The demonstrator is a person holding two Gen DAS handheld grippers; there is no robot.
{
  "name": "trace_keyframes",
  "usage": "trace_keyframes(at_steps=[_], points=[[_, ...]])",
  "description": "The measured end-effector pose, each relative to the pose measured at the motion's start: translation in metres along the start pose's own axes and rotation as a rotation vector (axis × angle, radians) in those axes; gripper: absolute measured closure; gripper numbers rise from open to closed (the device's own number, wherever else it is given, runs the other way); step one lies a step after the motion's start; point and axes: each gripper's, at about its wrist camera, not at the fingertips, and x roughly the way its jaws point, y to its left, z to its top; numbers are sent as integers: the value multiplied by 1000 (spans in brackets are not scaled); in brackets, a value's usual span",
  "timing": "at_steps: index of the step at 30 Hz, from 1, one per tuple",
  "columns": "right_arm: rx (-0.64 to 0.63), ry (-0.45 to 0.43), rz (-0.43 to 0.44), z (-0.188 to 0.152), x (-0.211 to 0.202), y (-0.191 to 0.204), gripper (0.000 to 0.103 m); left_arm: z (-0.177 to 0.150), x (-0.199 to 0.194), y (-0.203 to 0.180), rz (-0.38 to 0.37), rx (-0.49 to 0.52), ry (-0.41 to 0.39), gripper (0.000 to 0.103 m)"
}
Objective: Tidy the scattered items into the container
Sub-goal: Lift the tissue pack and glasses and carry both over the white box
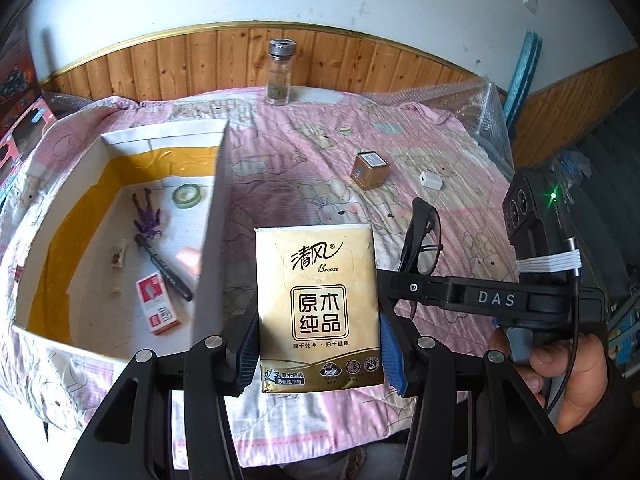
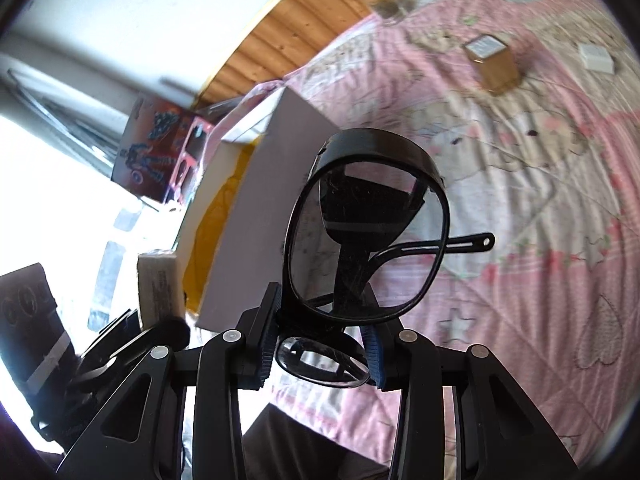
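Above the pink quilt (image 1: 440, 240), beside the box (image 1: 212, 216), my left gripper (image 1: 318, 344) is clamped on a beige tissue pack (image 1: 320, 304) with brown print, held upright. My right gripper (image 2: 320, 344) pinches black folded glasses (image 2: 366, 240) by the lower lens, also over the quilt. In the box I count one tape roll (image 1: 187, 195), one pen (image 1: 164, 268), one purple figure (image 1: 148, 216), one red-white carton (image 1: 158, 304). On the quilt: one jar (image 1: 280, 72), one gold cube (image 1: 370, 170), one white block (image 1: 431, 180). A small pale object by the pen is too blurred to name.
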Motion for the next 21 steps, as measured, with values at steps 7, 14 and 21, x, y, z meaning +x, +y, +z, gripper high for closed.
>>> trace_keyframes(at_steps=[7, 14, 21], points=[[-82, 11, 7, -1, 6, 36, 64, 3, -22, 22, 18, -29, -39, 51], [-129, 23, 19, 1, 10, 61, 64, 11, -41, 42, 87, -50, -89, 51], [-170, 25, 23, 7, 9, 85, 64, 12, -54, 62, 113, -77, -119, 51]])
